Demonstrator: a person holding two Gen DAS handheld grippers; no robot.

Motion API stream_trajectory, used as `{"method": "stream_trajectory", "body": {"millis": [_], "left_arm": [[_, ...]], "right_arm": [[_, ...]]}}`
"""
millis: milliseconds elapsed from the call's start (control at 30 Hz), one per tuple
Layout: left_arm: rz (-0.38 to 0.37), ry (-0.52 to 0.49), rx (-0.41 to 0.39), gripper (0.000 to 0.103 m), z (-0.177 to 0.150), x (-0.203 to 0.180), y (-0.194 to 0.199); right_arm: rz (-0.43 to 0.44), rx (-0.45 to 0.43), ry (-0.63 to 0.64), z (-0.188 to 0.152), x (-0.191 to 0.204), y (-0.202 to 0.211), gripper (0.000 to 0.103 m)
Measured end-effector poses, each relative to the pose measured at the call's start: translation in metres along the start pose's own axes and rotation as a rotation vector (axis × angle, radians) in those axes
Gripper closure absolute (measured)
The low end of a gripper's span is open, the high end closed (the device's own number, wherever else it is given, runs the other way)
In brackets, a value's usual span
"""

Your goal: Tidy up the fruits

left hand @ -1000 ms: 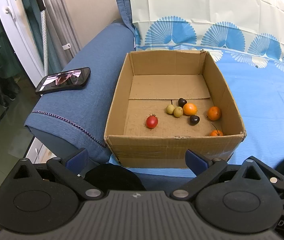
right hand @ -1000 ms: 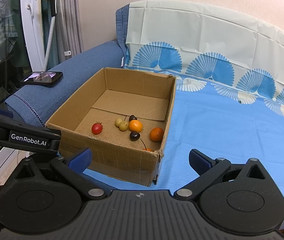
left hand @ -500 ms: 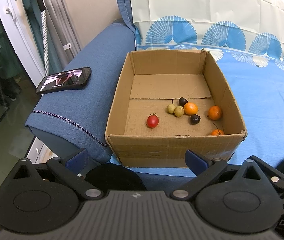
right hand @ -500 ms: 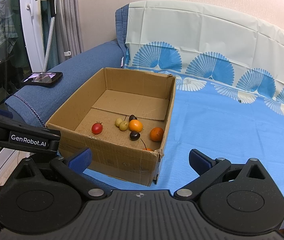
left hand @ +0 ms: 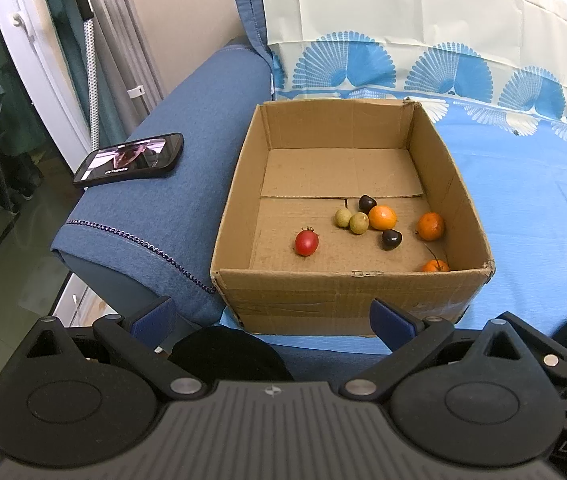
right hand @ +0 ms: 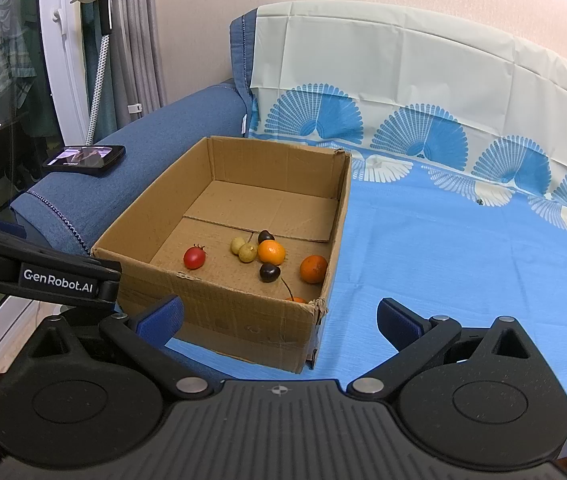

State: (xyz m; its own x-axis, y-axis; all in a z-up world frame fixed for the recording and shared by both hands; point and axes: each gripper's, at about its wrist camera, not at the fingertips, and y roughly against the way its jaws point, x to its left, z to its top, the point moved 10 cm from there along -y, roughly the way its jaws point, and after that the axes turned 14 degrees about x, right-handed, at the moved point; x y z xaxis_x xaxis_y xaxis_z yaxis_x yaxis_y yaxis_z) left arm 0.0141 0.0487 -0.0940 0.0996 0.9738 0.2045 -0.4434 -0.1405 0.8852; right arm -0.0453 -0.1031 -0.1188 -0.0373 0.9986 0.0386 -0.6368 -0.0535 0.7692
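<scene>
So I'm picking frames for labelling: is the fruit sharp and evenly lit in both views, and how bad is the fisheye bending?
Left wrist: the fruit in the box is sharp, with soft light and faint shadows; the door frame at the left edge bows strongly. Right wrist: the fruit is equally crisp and free of glare; the blue cloth curves near the right rim, and the corners are black.

An open brown cardboard box (left hand: 347, 292) sat on the blue patterned bed sheet (left hand: 531, 200), holding a small red tomato (left hand: 306, 242), orange citrus fruits (left hand: 382, 217) and dark cherries (left hand: 392, 239); the left tongs (left hand: 271, 316) gaped wide, empty.
</scene>
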Motion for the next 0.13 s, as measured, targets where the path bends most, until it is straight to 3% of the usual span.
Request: {"method": "stream_trajectory", "body": {"millis": [133], "left_arm": [[0.01, 0.001, -0.003, 0.0, -0.0001, 0.0003, 0.0001]], "right_arm": [[0.002, -0.002, -0.003, 0.0001, 0.0001, 0.0002, 0.001]]}}
